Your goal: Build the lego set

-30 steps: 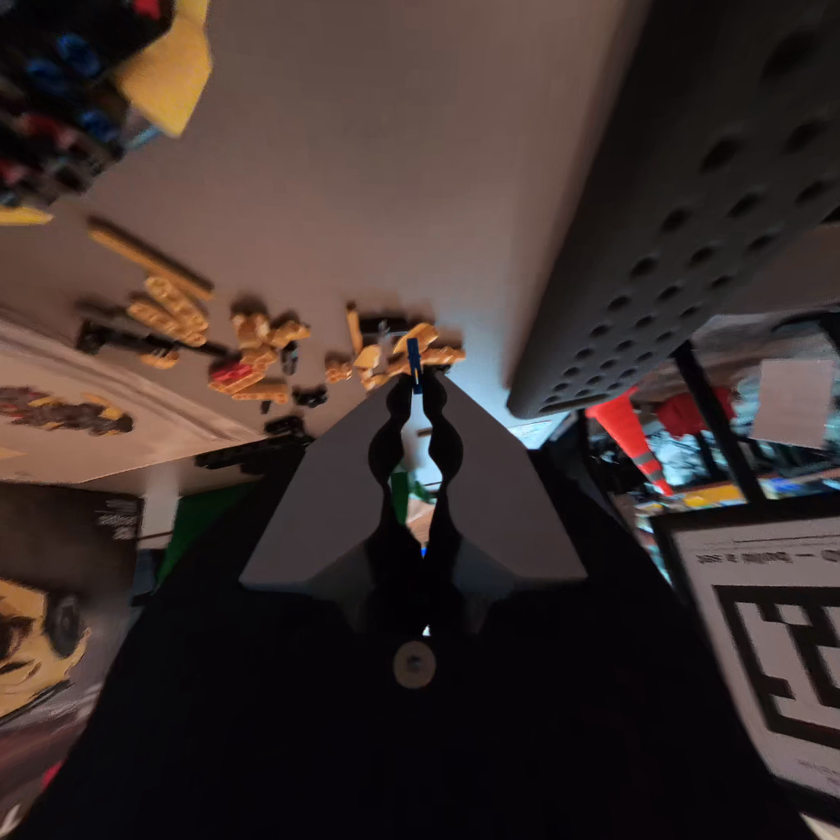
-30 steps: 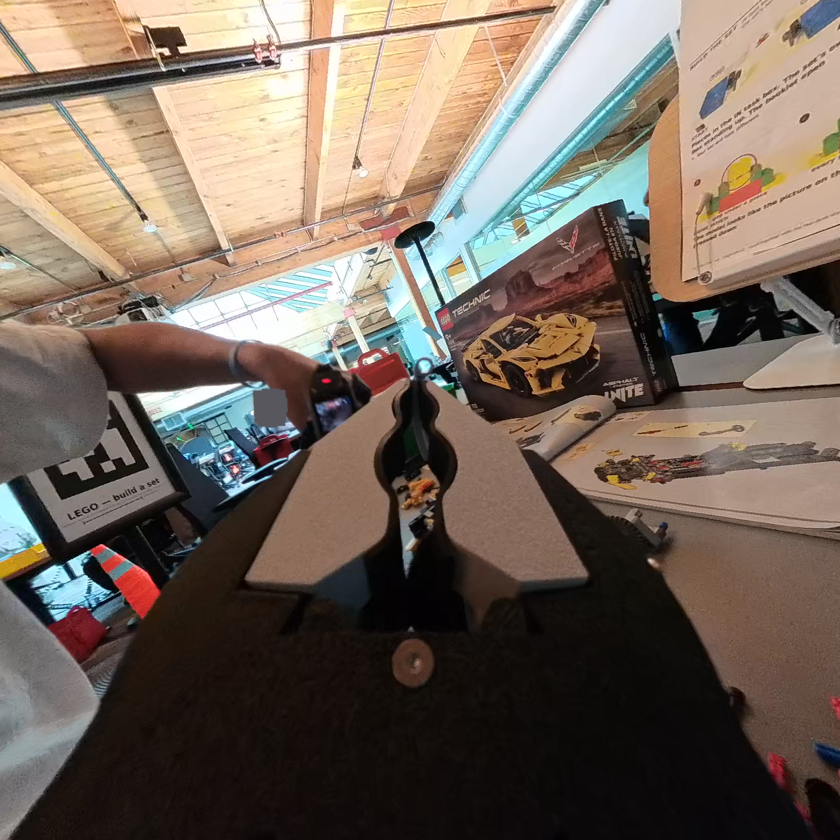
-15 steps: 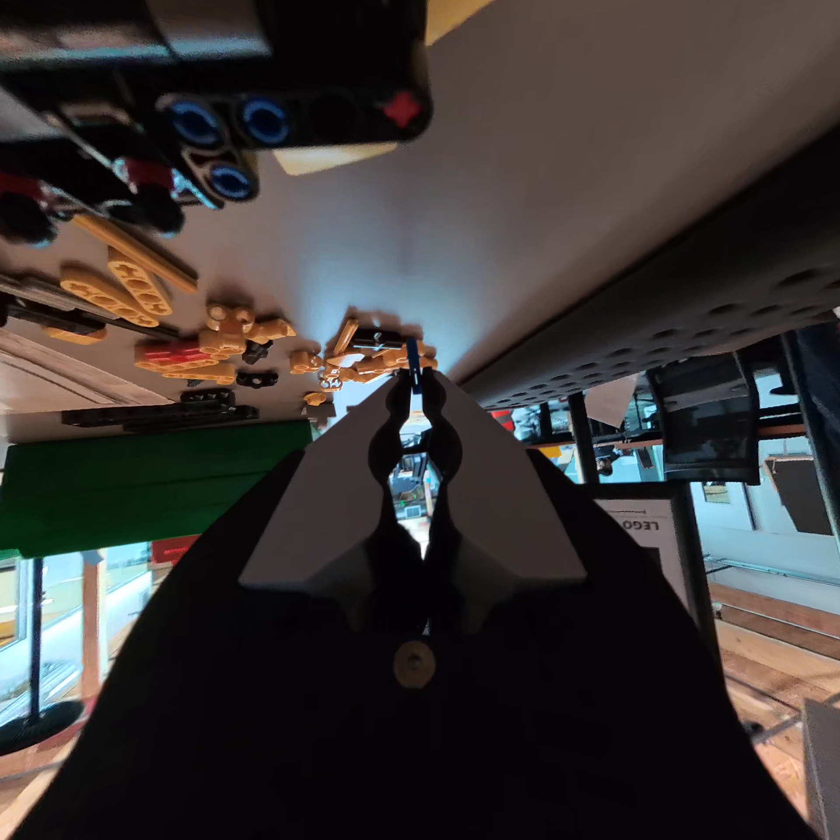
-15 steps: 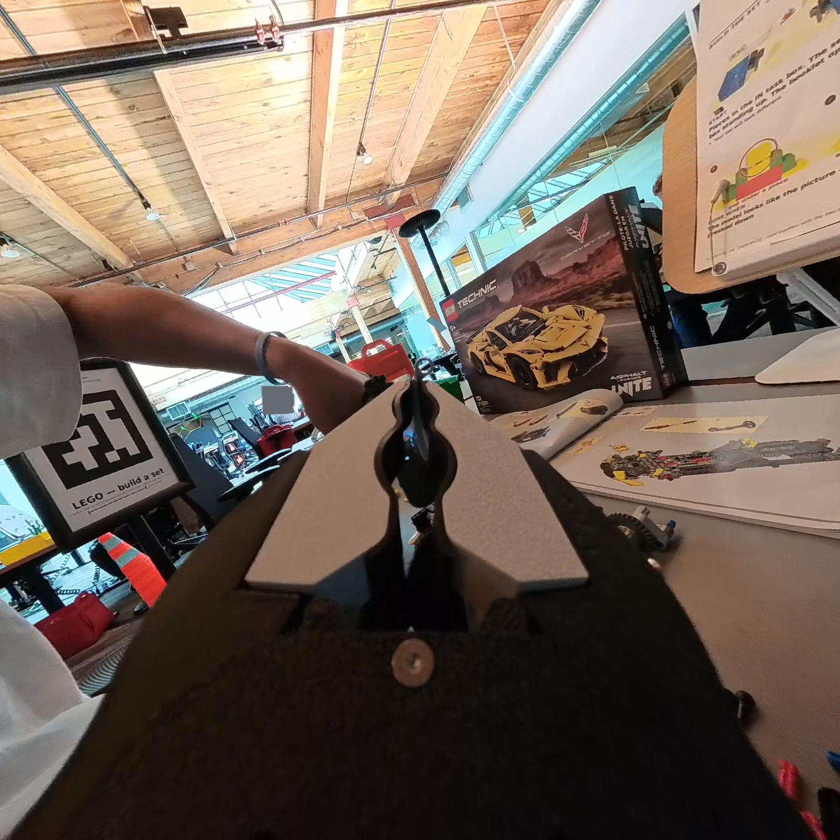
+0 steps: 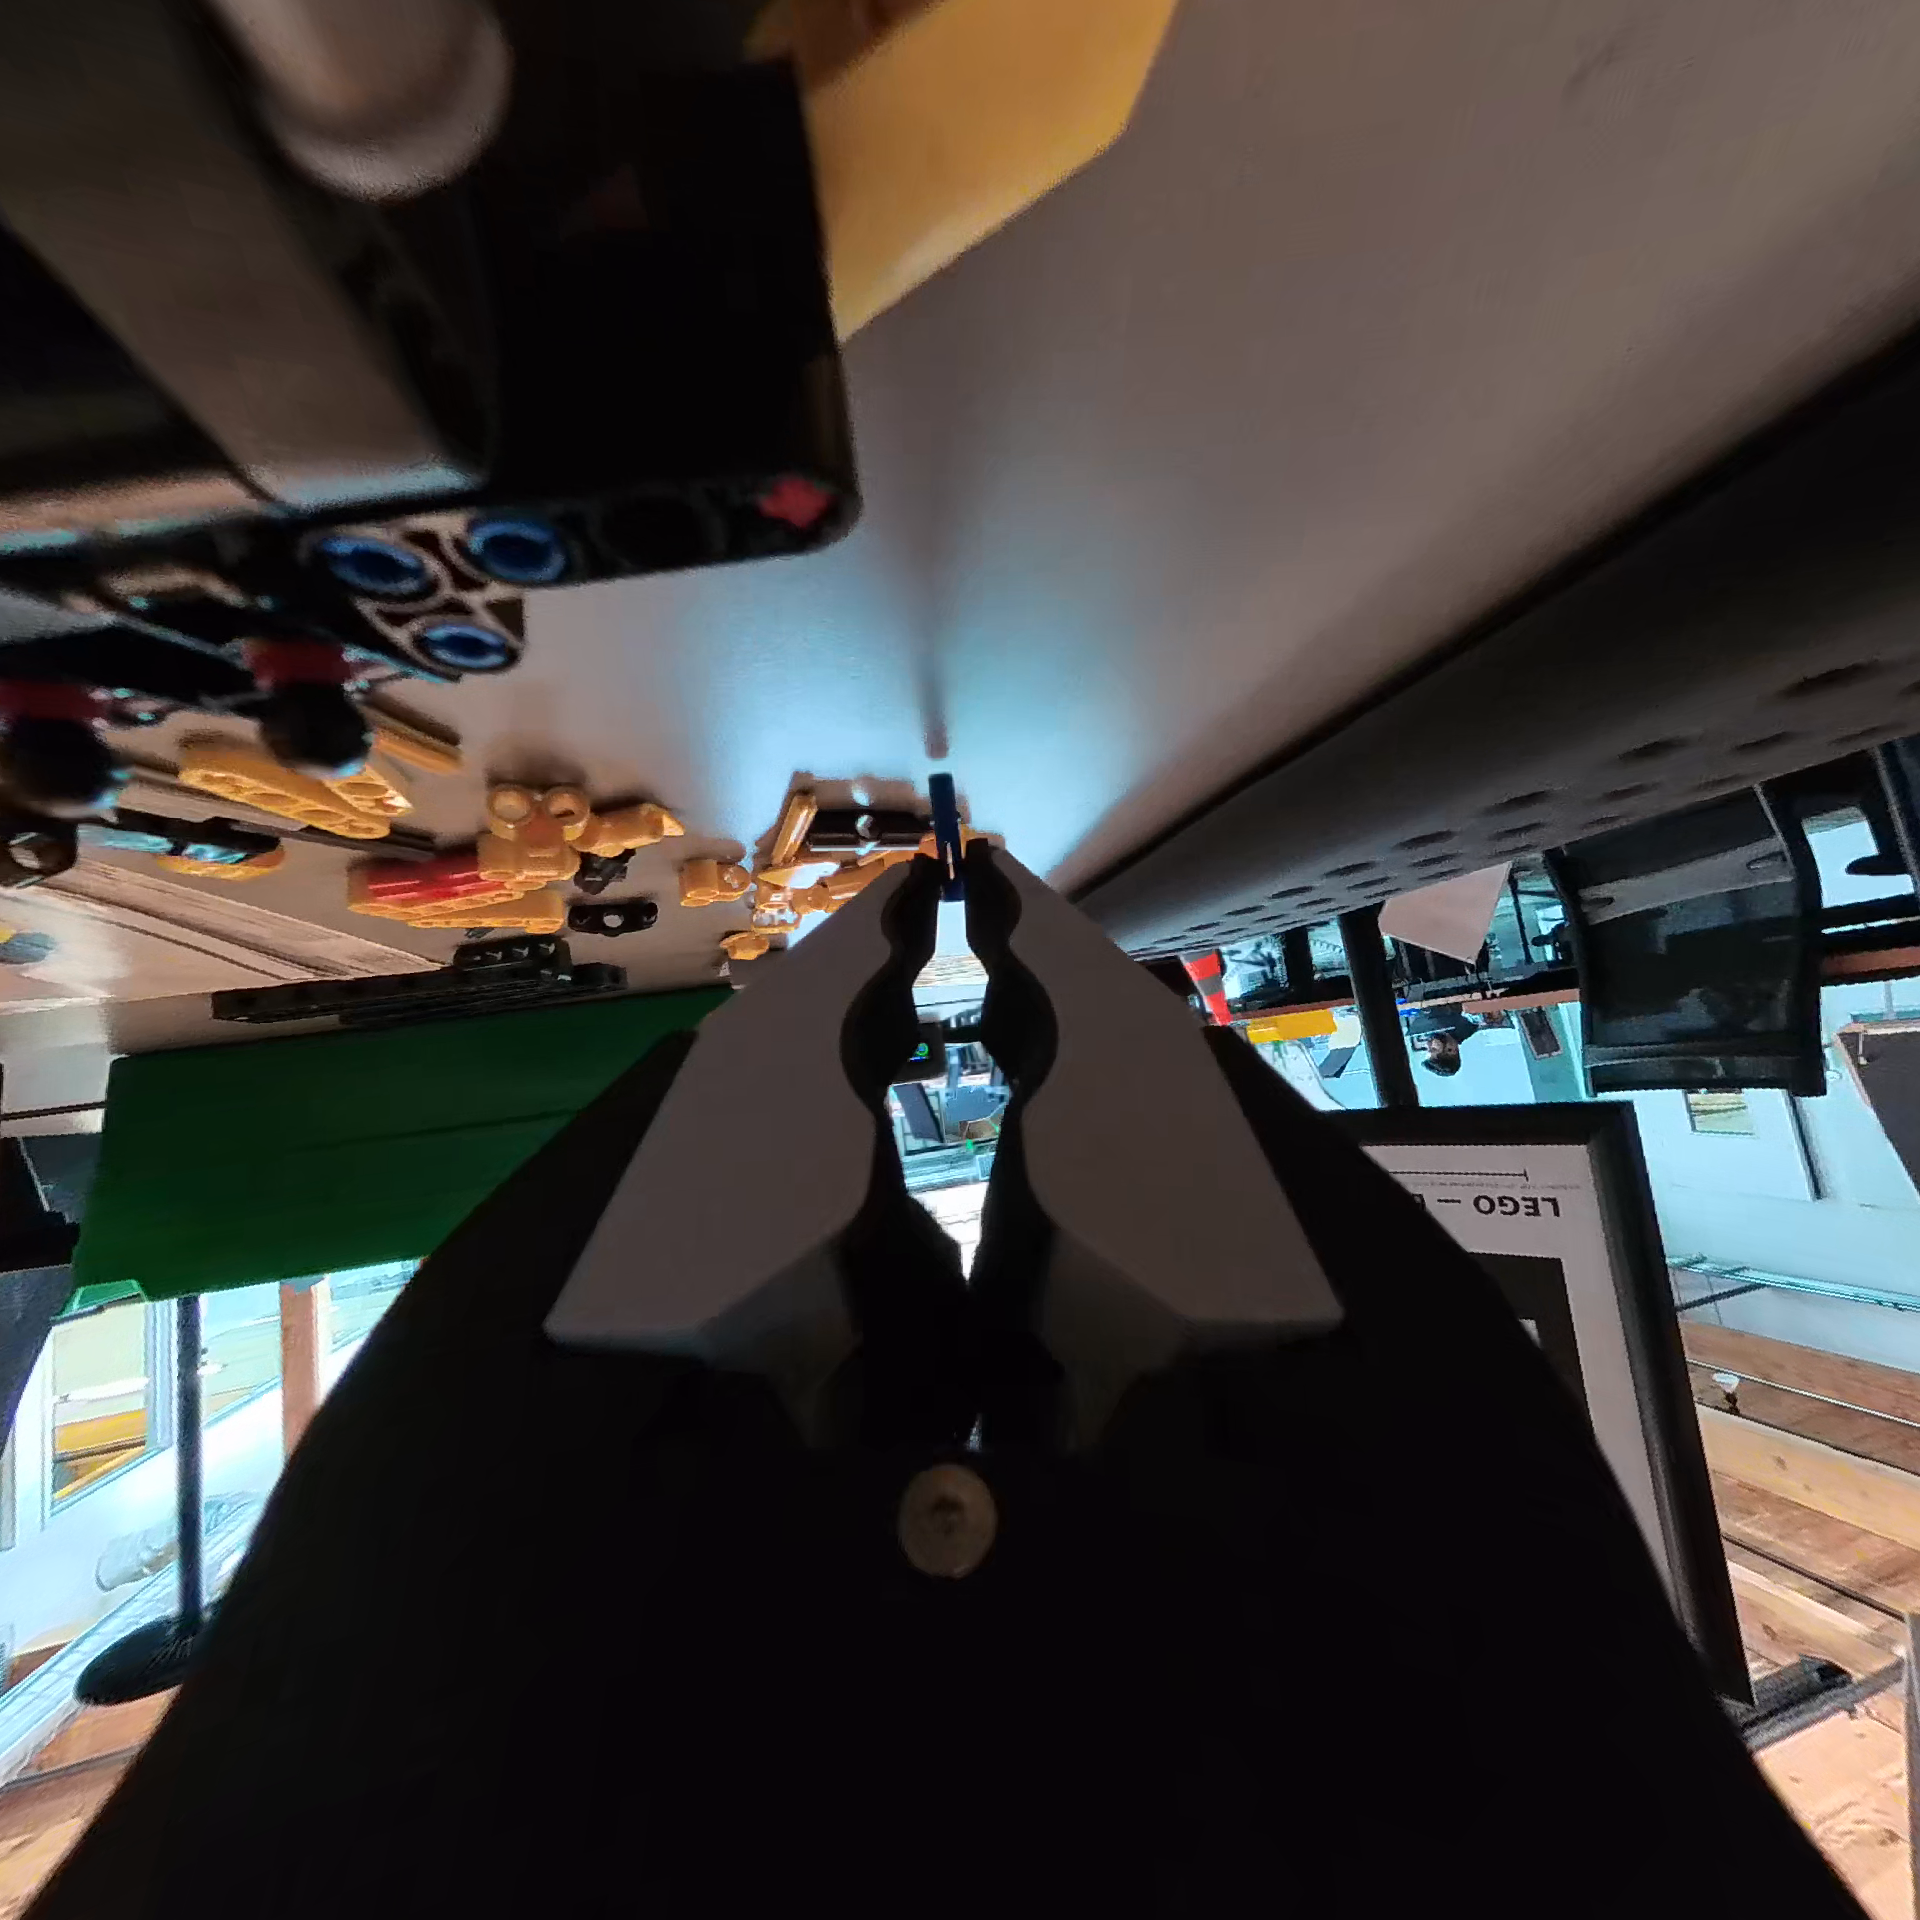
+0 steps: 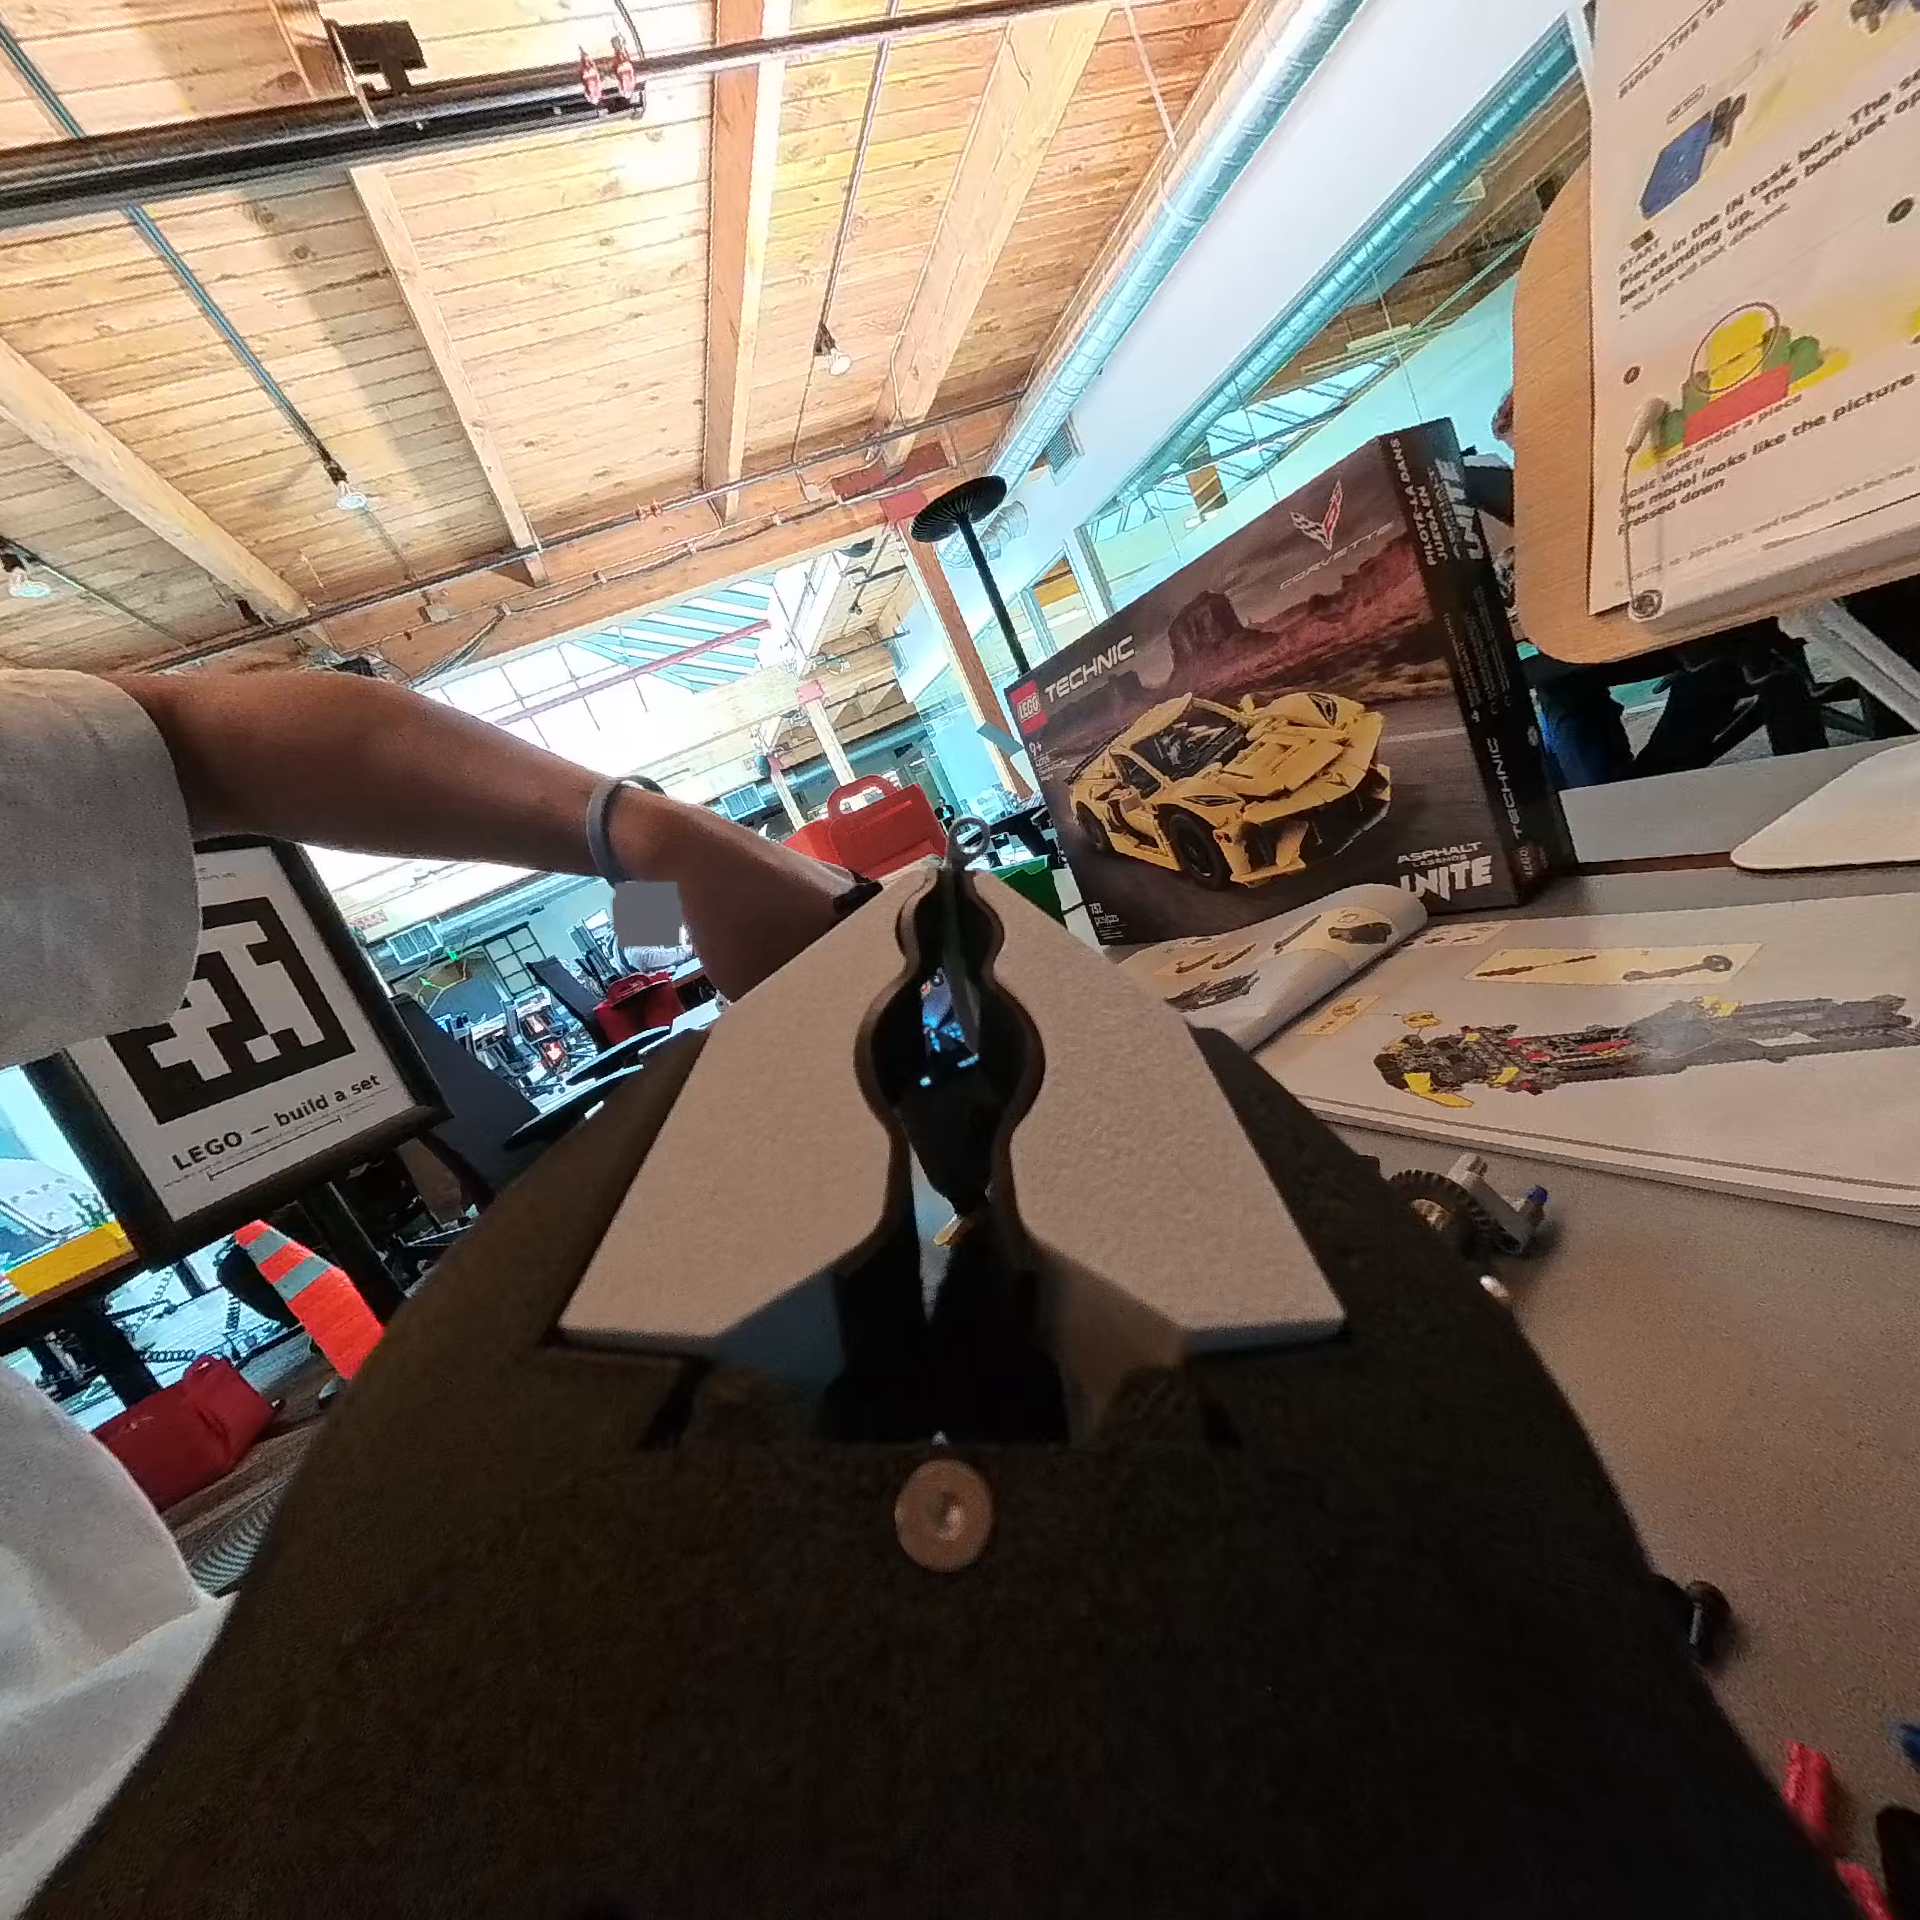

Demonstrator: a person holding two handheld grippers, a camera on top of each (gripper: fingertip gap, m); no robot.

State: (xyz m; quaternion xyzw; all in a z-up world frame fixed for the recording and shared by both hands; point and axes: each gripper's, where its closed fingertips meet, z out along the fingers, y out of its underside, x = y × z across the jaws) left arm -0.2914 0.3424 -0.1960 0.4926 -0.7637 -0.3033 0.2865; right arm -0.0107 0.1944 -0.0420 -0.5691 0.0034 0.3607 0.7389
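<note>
Pin (image 5: 942, 826), blue, clamped endwise in left hand-held gripper (image 5: 943, 871); light, stiff, slippery. Right hand-held gripper (image 6: 954, 871) pinching grey eyelet piece (image 6: 967, 837).

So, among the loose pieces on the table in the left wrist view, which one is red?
The red beam, lying among the tan pieces left of the left gripper; the other loose pieces around it are tan or black.
</note>
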